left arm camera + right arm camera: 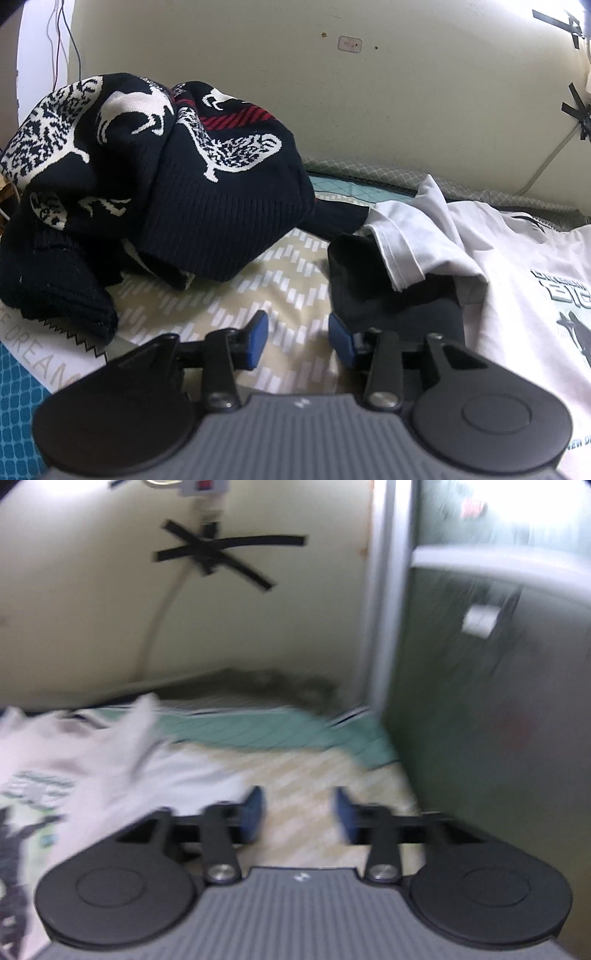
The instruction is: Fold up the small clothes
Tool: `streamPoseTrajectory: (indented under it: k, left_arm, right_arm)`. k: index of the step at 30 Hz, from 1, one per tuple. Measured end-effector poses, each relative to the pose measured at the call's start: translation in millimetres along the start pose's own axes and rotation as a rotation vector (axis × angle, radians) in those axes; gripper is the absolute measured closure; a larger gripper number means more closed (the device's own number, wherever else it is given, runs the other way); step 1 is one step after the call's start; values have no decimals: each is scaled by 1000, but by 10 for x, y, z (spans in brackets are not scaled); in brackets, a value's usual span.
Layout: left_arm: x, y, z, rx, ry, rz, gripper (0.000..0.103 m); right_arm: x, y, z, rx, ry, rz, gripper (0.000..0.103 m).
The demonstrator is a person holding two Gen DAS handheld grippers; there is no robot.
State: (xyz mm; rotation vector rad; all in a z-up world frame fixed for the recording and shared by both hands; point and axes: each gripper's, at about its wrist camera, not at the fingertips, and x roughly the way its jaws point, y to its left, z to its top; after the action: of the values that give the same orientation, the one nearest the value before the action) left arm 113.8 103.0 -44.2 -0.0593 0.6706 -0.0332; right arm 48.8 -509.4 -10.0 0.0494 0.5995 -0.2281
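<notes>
Bare patterned bedsheet (284, 266) lies open ahead of the left gripper (298, 338), a lane between the heaped dark sweater (155, 177) on its left and the black cloth (373, 284) under the white T-shirt (517, 258) on its right. The wall (369, 103) closes the far side. Ahead of the right gripper (300, 814) the sheet is free; a grey cabinet (498, 701) blocks its right.

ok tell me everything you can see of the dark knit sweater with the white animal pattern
The dark sweater is a navy, almost black knit with white animal figures, red stripes near its top and ribbed edges. It sits unfolded, bunched in a tall heap on the patterned bedsheet, near the wall. One dark part stretches right as far as the white t-shirt. No gripper touches it.
</notes>
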Motion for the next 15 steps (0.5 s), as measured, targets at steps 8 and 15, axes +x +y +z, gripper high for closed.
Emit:
streamPoseTrajectory:
  k: [8,15]
  left_arm:
    - [-12,3,0,-16,1,9,58]
    - [-39,49,-6,-45,-4,7,57]
  right_arm:
    - [284,442,-299,24,82,114,58]
    - [484,673,43,-21,14,60,103]
